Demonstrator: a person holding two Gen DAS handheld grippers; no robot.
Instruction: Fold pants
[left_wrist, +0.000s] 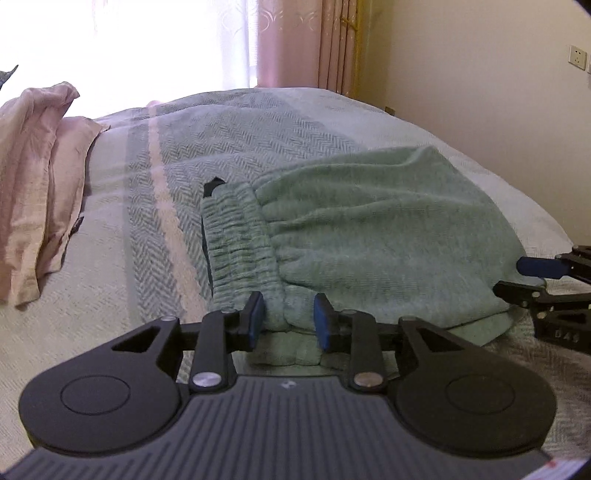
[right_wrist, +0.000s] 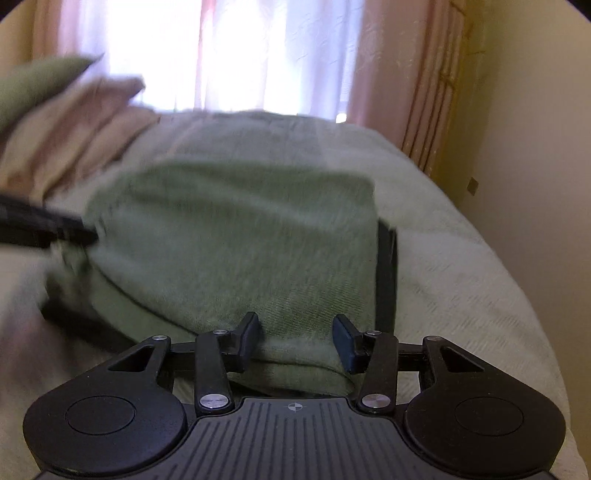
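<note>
Green knit pants lie folded on the bed, with the gathered elastic waistband on the left. My left gripper is shut on the near edge of the fabric beside the waistband, which bunches between its blue pads. The right wrist view is blurred. In it the pants fill the middle, and my right gripper is shut on a thick fold at their near edge. The right gripper also shows at the pants' right corner in the left wrist view. The left gripper appears as a dark blur on the left.
The bed has a pale green herringbone cover. Pink pillows are piled at its left. Pink curtains and a bright window stand behind. A cream wall with a socket runs along the bed's right side. A black strip edges the pants.
</note>
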